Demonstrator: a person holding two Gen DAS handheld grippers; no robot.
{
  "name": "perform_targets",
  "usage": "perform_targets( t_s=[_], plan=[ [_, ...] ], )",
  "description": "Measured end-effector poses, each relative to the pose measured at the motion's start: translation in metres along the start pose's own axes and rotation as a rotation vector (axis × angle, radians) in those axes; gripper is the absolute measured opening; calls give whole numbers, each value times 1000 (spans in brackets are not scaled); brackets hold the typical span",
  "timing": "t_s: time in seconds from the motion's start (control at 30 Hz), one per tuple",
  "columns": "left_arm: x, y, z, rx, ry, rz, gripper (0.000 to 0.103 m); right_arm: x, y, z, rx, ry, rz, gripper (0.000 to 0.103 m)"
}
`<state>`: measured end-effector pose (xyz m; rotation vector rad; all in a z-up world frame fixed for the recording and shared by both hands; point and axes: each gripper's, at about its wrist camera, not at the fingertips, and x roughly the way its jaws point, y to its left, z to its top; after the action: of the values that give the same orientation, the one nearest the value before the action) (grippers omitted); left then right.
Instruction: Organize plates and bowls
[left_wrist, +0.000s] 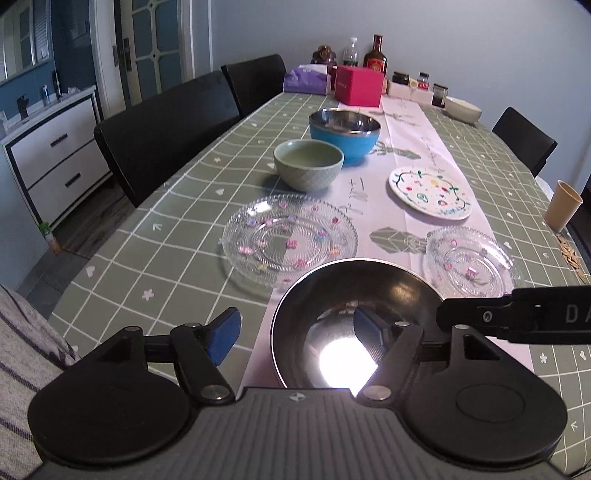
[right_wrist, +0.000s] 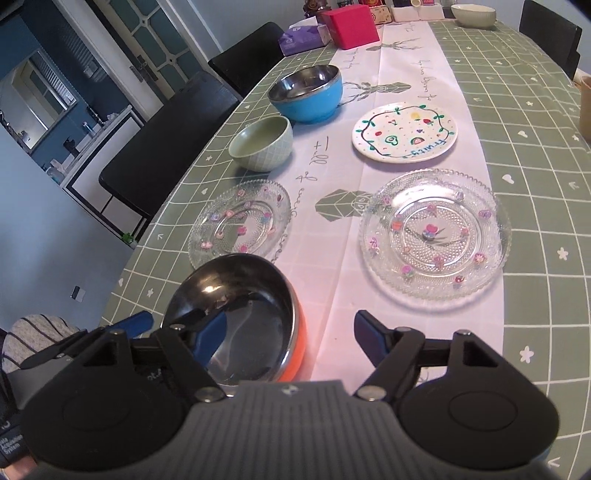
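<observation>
Left gripper (left_wrist: 295, 334): jaws wide, nothing clamped; its right pad sits inside the steel bowl (left_wrist: 369, 295), its left pad outside the rim.
Right gripper (right_wrist: 290, 334): also spread, empty; bowl just to its left.
Nearer hand: left.
Pose: both angled down at the table (left_wrist: 166, 221).
Beyond: glass plates (right_wrist: 436, 232), well apart.

On the painted white plate (right_wrist: 405, 133) you can read "Fruity" in blue letters along its near rim, upside down to you in the right wrist view. The white table runner (right_wrist: 402, 66) carries grey cursive script running lengthwise; only fragments such as "of" and "all" come through, the rest too slanted to make out. In the left wrist view, the black arm of the right gripper (left_wrist: 517, 314) shows the pale letters "DA", cut off at the picture's edge.
</observation>
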<state>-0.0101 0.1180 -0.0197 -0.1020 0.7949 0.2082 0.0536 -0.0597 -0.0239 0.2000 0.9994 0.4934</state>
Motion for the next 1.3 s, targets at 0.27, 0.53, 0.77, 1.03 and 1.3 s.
perform_targets(
  t_s=[0.27,0.53,0.77,1.03,1.3],
  plan=[
    [-3,-10,0,53,-26,3,84,-10,13,5,-92,-82,-33,100],
    [-24,-25,9,129,-96,-3,84,-16,16,16,-84,-91,-47,100],
    [-41,-33,36,173,-147,-15,84,-33,10,43,-53,-128,-78,100],
    [-48,-40,89,220,-181,-65,84,-47,10,88,-55,-165,-122,100],
    [-16,-47,157,252,-227,-15,88,-42,11,143,-31,-231,-138,100]
  ],
)
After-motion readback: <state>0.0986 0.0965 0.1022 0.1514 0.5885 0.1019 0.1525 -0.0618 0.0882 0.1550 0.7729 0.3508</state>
